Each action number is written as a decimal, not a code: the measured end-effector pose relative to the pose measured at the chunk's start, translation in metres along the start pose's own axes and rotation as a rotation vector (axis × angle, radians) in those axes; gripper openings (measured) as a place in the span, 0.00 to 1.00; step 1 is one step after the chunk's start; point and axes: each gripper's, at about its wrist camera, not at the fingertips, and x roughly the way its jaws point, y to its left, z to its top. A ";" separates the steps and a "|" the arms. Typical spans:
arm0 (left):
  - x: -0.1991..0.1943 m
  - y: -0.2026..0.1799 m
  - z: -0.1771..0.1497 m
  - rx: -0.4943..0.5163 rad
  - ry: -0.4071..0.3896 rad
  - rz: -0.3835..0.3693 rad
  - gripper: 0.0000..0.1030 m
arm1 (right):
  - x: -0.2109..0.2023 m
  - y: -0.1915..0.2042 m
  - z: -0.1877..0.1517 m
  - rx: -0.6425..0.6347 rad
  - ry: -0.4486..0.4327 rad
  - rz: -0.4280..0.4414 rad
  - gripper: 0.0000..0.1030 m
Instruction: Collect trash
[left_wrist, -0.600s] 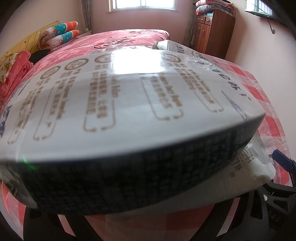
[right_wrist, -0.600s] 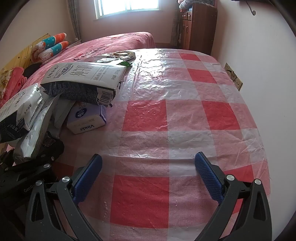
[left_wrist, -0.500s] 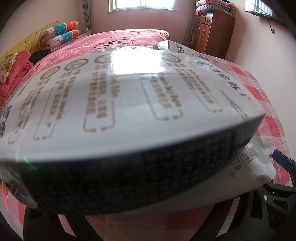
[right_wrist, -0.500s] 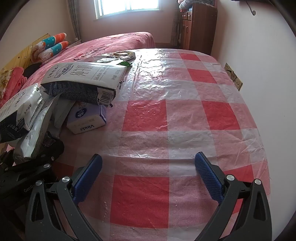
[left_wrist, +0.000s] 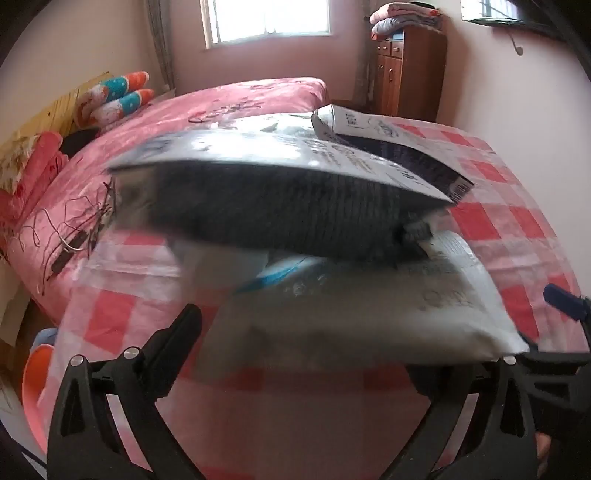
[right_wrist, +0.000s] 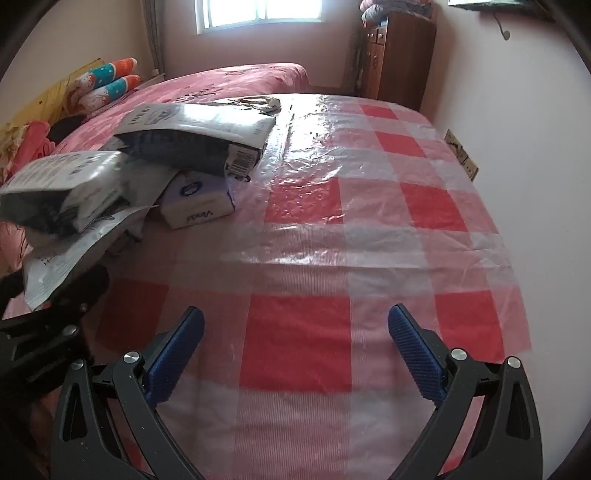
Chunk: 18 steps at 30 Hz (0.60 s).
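A white-and-dark empty package (left_wrist: 280, 206) lies blurred in front of my left gripper (left_wrist: 306, 332), over a flat white bag (left_wrist: 369, 314) that spans the gap between the spread fingers; the right finger is hidden behind the bag. The same package (right_wrist: 62, 188) and bag (right_wrist: 70, 254) show at the left in the right wrist view. A second similar package (right_wrist: 199, 140) rests on a white Vinda tissue pack (right_wrist: 195, 203). My right gripper (right_wrist: 295, 350) is open and empty over the red-checked tablecloth (right_wrist: 369, 221).
Small crumpled wrappers (right_wrist: 258, 101) lie at the table's far edge. A pink bed (left_wrist: 229, 107) stands behind the table and a wooden cabinet (right_wrist: 395, 55) at the back right. An orange bin (left_wrist: 35, 380) shows below left. A wall runs along the right.
The package that filled the left wrist view has dropped away from the camera. The left gripper's fingers now show spread. The right gripper has shifted slightly.
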 end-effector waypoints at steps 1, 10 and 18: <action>-0.004 0.001 -0.003 0.001 -0.006 -0.010 0.96 | -0.005 -0.001 -0.001 0.005 -0.007 0.004 0.96; -0.051 0.014 -0.021 0.004 -0.074 -0.044 0.96 | -0.048 -0.003 -0.012 0.040 -0.074 0.003 0.96; -0.090 0.031 -0.024 -0.018 -0.159 -0.056 0.96 | -0.091 -0.001 -0.016 0.045 -0.182 -0.016 0.96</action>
